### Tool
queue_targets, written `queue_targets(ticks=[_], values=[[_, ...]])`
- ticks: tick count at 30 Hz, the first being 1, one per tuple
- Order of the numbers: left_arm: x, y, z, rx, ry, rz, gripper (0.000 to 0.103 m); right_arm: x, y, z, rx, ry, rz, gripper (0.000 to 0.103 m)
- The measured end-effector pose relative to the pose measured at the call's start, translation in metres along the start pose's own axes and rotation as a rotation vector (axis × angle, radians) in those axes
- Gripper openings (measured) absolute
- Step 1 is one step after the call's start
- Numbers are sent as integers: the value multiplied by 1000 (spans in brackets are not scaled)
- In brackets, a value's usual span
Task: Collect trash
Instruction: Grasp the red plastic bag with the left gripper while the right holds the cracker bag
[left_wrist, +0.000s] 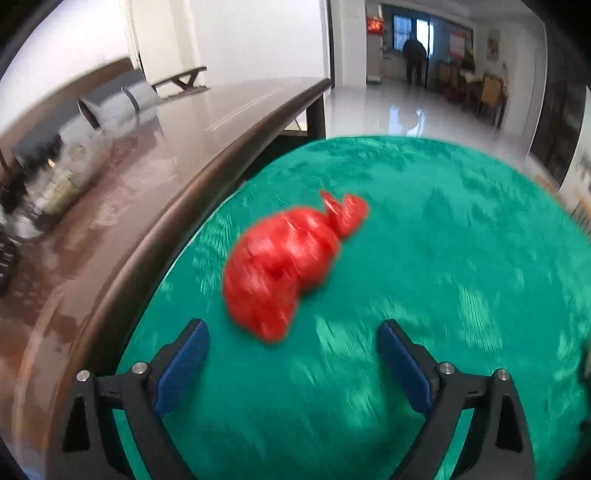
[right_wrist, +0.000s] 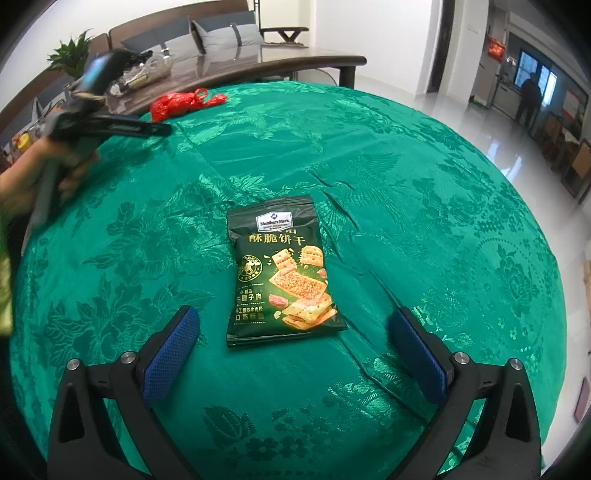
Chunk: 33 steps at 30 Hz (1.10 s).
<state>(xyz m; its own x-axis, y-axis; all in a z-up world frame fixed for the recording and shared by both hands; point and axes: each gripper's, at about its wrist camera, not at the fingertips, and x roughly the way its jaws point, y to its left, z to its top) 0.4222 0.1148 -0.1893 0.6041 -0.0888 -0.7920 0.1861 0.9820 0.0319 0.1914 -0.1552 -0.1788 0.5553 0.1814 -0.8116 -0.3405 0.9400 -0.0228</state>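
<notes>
Both of your claws gape with nothing between them: left claw (left_wrist: 291, 343) sits just at 6 o'clock of the red bag (left_wrist: 284, 262); right claw (right_wrist: 295, 332) faces the cracker packet (right_wrist: 282, 273) on the green surface (right_wrist: 424, 184).

Left tongs (left_wrist: 291, 336) over the bench (left_wrist: 461, 258); knotted plastic bag (left_wrist: 288, 266) lies on the bench just ahead of them, slightly left of centre, nothing between the pads. Second table (left_wrist: 177, 147) left of the left tongs, edge against the bench, cluttered tray (left_wrist: 51, 184) on its left part. Right tongs (right_wrist: 295, 339) over the bench too; snack packet (right_wrist: 282, 273) flat on it, just ahead and centred between the pads, untouched. Far ahead-left of the right tongs: bag at bench edge, left tongs beside it in a hand (right_wrist: 33, 181). Doorway with a person (right_wrist: 530, 99) far ahead-right.
</notes>
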Motion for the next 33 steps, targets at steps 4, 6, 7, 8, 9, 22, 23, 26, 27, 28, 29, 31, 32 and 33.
queue_targets(ticks=[4, 6, 7, 8, 9, 22, 23, 26, 27, 28, 29, 31, 32, 33], values=[[16, 19, 21, -49, 4, -26, 96, 0, 0, 0, 0, 0, 1, 103], [17, 17, 26, -14, 3, -35, 95, 0, 0, 0, 0, 0, 1, 103], [16, 13, 27, 13, -3, -54, 94, 0, -1, 0, 0, 0, 0, 103], [15, 10, 26, 31, -9, -69, 82, 0, -1, 0, 0, 0, 0, 103], [12, 5, 24, 59, -18, -89, 70, 0, -1, 0, 0, 0, 1, 103], [-73, -92, -63, -43, 29, -76, 38, -13, -19, -3, 96, -61, 101, 91], [-84, -105, -75, -48, 30, -80, 38, -12, -17, -3, 83, -45, 103, 83], [-113, -138, -110, -66, 22, -99, 38, -11, -1, -4, -59, -26, 47, 58], [-119, -146, -120, -72, 22, -106, 39, -14, 2, -5, -76, -32, 61, 56], [-125, -153, -128, -76, 24, -115, 41, -17, 0, -6, -65, -22, 83, 56], [-130, -164, -140, -67, 32, -130, 42, -22, -3, -8, -46, -23, 93, 56], [-139, -181, -152, -1, 18, -116, 51, -31, -13, -13, -19, -40, 65, 56], [-138, -189, -152, 35, 22, -114, 68, -34, -18, -17, -11, -47, 37, 57], [-138, -194, -155, 58, 26, -112, 73, -36, -23, -22, 1, -52, 15, 58]])
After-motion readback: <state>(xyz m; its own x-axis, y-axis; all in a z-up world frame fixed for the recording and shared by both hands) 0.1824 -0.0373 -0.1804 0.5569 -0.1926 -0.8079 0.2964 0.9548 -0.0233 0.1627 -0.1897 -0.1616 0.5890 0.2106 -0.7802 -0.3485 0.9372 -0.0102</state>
